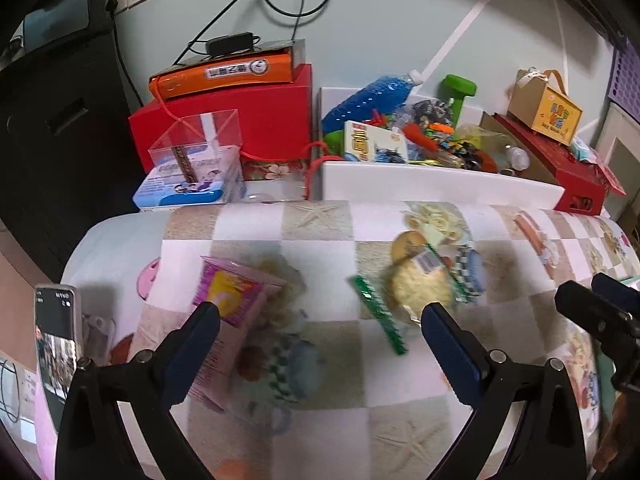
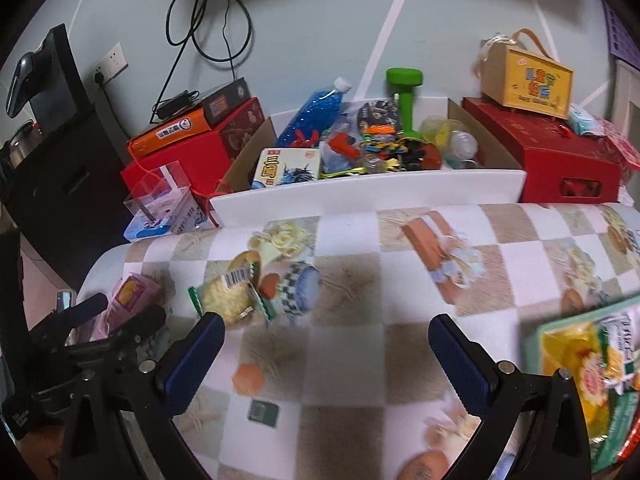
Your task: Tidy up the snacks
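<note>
Three snack packs lie on our worktop [image 2: 400, 320], which carries a checked cloth with food prints. The pink pack [image 1: 232, 296] lies at the left, flat on the cloth, its near edge just behind our left tool's left fingertip. The clear pack with green edges [image 1: 416, 284] holds something pale and crumbly and lies right of the pink one, near our left tool's right fingertip. The yellow-green bag [image 2: 592, 376] lies at the right edge of the worktop, just right of our right tool.

Our left tool [image 1: 320, 320] is spread wide with nothing between its fingers; both packs are blurred, so we cannot tell whether it touches them. Our right tool [image 2: 326, 332] is also spread wide, holding nothing, over bare cloth.

A phone [image 1: 56, 352] stands at the left edge. Behind the worktop a white box [image 2: 360, 188] is full of toys, with a blue bottle [image 2: 312, 114] and a green dumbbell [image 2: 406, 96] sticking out. Red boxes [image 2: 560, 160] flank it; a yellow carton [image 2: 528, 84] sits on the right one.
</note>
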A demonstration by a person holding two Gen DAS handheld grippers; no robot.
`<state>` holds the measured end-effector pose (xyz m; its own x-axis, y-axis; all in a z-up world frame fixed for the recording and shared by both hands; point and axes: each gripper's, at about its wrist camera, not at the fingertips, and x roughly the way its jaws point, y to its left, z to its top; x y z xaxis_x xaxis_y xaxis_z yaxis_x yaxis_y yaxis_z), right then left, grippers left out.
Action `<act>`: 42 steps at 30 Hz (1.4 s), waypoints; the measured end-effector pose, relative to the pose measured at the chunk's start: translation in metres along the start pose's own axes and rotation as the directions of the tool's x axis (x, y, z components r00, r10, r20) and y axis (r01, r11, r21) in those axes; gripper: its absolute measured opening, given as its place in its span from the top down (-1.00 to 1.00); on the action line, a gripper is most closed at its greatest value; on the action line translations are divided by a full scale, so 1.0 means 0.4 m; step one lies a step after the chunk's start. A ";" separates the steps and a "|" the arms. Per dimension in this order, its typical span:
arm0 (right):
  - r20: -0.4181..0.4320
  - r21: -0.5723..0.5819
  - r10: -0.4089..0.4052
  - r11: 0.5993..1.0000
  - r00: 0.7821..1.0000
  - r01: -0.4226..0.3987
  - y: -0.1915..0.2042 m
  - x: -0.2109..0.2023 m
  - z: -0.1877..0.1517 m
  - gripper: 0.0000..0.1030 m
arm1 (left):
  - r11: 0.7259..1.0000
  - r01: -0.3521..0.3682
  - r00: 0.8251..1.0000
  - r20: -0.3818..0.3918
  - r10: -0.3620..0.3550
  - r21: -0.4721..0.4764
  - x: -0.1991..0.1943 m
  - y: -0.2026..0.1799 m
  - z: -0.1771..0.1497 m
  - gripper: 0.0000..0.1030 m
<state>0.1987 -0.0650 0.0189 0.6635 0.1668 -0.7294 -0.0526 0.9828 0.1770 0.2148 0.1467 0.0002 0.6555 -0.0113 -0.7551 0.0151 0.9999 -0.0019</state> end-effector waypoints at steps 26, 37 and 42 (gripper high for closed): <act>-0.124 -0.201 0.037 0.978 0.992 -0.062 0.177 0.248 -0.029 -1.00 | 0.987 -0.051 0.998 -0.041 0.045 -0.154 0.096 0.166 -0.031 -0.96; -0.102 -0.269 0.005 0.963 0.995 -0.032 0.202 0.270 -0.026 -1.00 | 0.979 -0.037 0.998 -0.053 0.027 -0.201 0.129 0.179 -0.032 -0.96; -0.100 -0.292 -0.019 0.956 0.995 -0.012 0.211 0.273 -0.033 -1.00 | 0.982 -0.043 0.998 -0.055 0.034 -0.183 0.132 0.171 -0.031 -0.96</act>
<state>0.2569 0.0373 -0.0546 0.5862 0.1556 -0.7951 -0.2762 0.9610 -0.0155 0.2410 0.2144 -0.0481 0.6129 0.0228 -0.7899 -0.1519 0.9843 -0.0894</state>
